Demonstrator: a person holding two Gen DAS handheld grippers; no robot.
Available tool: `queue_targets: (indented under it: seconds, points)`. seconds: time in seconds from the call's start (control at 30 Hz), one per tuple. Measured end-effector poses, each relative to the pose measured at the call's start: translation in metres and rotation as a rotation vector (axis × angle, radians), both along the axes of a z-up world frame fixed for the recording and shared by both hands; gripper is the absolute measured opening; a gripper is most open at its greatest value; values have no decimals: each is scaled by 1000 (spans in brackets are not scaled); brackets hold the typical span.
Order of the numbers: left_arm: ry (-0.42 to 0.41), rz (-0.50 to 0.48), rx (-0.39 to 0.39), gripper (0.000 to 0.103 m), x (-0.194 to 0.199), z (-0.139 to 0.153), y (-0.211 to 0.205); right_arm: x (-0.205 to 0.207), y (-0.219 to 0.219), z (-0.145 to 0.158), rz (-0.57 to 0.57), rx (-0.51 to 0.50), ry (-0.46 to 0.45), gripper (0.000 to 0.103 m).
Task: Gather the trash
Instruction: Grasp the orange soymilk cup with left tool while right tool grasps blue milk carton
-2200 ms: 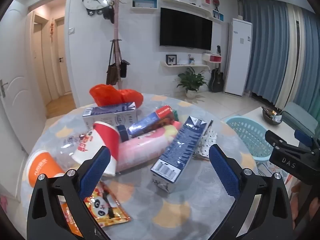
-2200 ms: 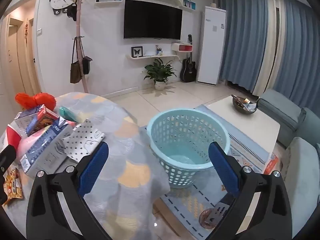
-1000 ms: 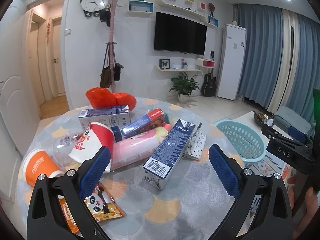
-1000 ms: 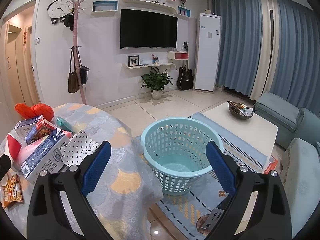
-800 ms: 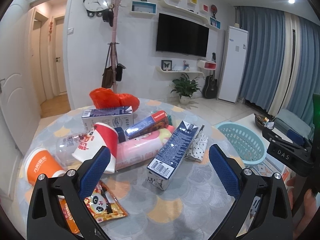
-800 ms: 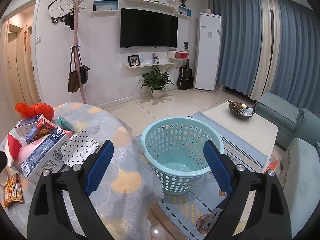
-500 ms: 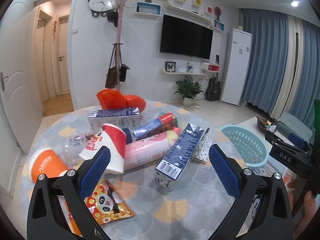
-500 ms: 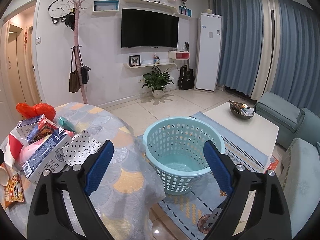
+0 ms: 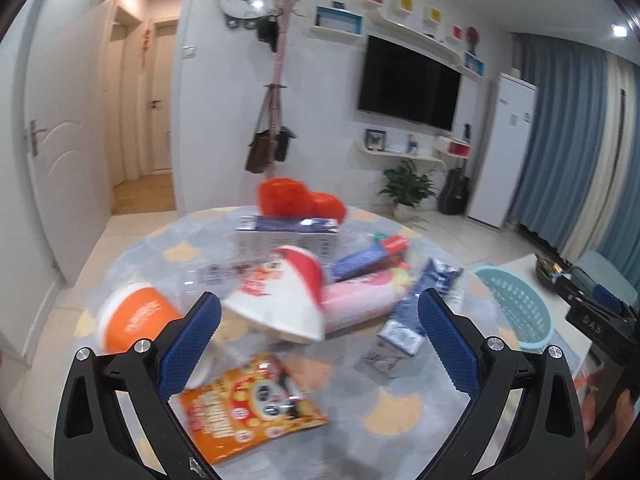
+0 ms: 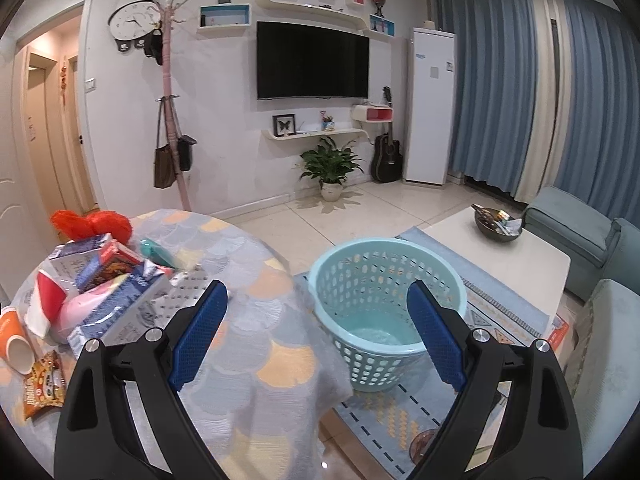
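You are at the approach step: nothing is picked up yet. Your left gripper (image 9: 318,330) hangs with its jaws wide apart over the near edge of the tabletop (image 9: 400,412), framing the red-and-white paper cup (image 9: 288,300); the orange snack packet (image 9: 250,404) lies nearer you. Your right gripper (image 10: 316,330) is likewise spread and empty, facing the empty blue basket (image 10: 386,280) on the floor off the tabletop's right edge. Next, I judge, lower the left jaws around one item and close.
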State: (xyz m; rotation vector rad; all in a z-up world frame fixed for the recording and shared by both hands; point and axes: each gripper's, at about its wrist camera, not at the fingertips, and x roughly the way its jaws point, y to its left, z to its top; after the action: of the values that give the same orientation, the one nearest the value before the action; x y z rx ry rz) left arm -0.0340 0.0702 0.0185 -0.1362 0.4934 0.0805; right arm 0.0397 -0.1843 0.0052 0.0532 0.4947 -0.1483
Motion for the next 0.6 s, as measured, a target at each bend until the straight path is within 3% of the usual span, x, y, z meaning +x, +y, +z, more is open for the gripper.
queue_targets:
  seconds: [0.17, 0.3, 0.4, 0.6]
  points:
    - [18, 107, -35, 96, -10, 1, 41, 1, 25, 2, 81, 28, 8, 87]
    - [87, 216, -82, 96, -13, -8, 83, 7, 59, -3, 181, 54, 57, 87]
    - [158, 287, -170, 95, -12, -22, 120, 13, 84, -3, 232, 66, 88, 87]
    - [262, 291, -372, 94, 7, -48, 162, 38, 118, -9, 258, 147, 196, 87]
